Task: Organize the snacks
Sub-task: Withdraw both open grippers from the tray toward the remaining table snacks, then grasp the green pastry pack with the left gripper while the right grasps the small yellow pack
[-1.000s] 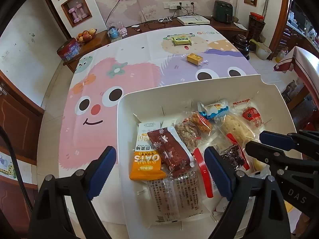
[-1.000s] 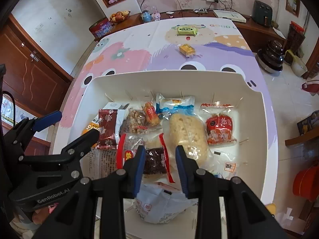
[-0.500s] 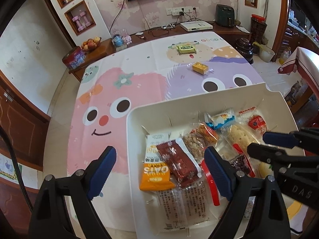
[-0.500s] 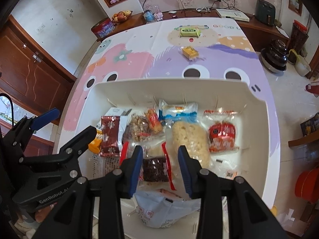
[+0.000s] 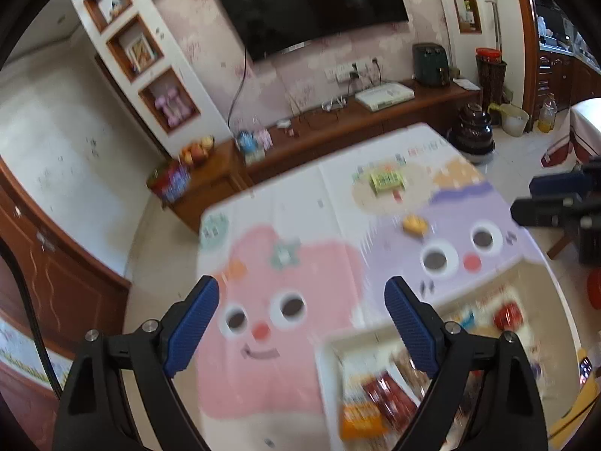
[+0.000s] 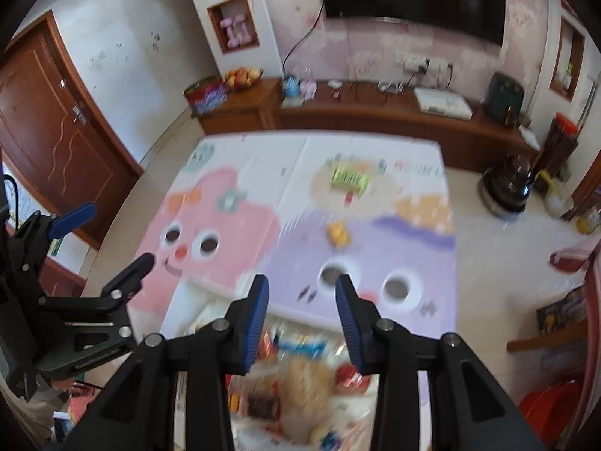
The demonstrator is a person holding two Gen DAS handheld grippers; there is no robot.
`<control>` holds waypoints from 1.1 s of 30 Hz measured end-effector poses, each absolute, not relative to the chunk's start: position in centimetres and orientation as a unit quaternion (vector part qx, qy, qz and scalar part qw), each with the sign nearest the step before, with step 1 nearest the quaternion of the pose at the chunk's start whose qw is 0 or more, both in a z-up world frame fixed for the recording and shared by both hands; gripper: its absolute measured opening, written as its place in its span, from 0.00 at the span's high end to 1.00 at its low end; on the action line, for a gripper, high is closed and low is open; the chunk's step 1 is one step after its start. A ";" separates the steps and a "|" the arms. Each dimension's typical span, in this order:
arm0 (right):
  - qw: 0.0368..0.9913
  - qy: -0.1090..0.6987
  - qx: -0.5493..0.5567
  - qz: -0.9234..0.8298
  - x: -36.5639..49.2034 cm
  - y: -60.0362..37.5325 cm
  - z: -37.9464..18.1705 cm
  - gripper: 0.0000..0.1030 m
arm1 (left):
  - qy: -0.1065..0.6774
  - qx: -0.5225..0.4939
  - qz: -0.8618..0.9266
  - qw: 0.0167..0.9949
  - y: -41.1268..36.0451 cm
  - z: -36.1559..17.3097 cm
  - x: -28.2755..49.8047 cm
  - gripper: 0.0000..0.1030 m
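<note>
A white tray (image 5: 330, 344) full of wrapped snacks lies at the near end of the cartoon-print table, blurred in both views. In it I make out an orange packet (image 5: 357, 419), a dark red packet (image 5: 387, 394) and a pale bread in clear wrap (image 6: 304, 379). Farther up the table lie a green packet (image 5: 387, 180) (image 6: 349, 178) and a small yellow packet (image 5: 413, 223) (image 6: 338, 233). My left gripper (image 5: 300, 289) hangs wide open above the tray's left edge, holding nothing. Over the tray, my right gripper (image 6: 303, 282) stands open by a narrow gap, also holding nothing.
A wooden sideboard (image 6: 375, 112) runs along the far wall under a television (image 5: 308, 3), with a fruit bowl (image 6: 242, 75) and a red tin (image 6: 204, 96) on it. A black pot (image 6: 507, 184) stands on the floor to the right. A brown door (image 6: 56, 120) is on the left.
Both grippers have risen and tipped upward, so the tray has slid to the bottom of both views and the far wall shows. The right jaws have spread a little wider.
</note>
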State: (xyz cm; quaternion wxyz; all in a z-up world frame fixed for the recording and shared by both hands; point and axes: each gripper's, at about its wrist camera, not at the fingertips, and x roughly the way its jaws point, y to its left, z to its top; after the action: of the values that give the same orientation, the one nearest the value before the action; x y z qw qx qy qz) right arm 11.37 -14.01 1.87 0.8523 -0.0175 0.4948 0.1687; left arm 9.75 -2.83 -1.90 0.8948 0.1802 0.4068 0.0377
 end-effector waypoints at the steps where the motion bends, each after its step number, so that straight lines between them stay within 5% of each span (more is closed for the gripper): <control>1: 0.855 0.491 -0.020 0.167 12.3 -14.2 2.6 0.64 | 0.402 0.186 0.037 0.896 -2.8 -1.0 10.5 0.13; 13: 0.841 0.515 -0.022 0.163 25.4 -15.1 2.3 0.63 | 0.379 0.288 -0.007 0.879 -4.8 3.1 24.0 0.13; 24: 0.736 0.653 -0.003 0.180 29.9 -13.0 -15.2 0.63 | 0.469 0.335 -0.057 0.815 -6.6 -8.4 36.2 0.13; 33: 0.701 0.687 -0.034 0.189 29.5 -10.7 -21.3 0.63 | 0.506 0.345 -0.076 0.787 -8.4 -14.9 39.4 0.13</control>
State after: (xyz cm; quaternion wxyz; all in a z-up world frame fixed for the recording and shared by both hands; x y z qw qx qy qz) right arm 29.53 -10.70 -21.33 0.7011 -0.0337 0.6867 0.1888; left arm 39.43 -8.43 -14.92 0.7867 0.3452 0.5062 -0.0757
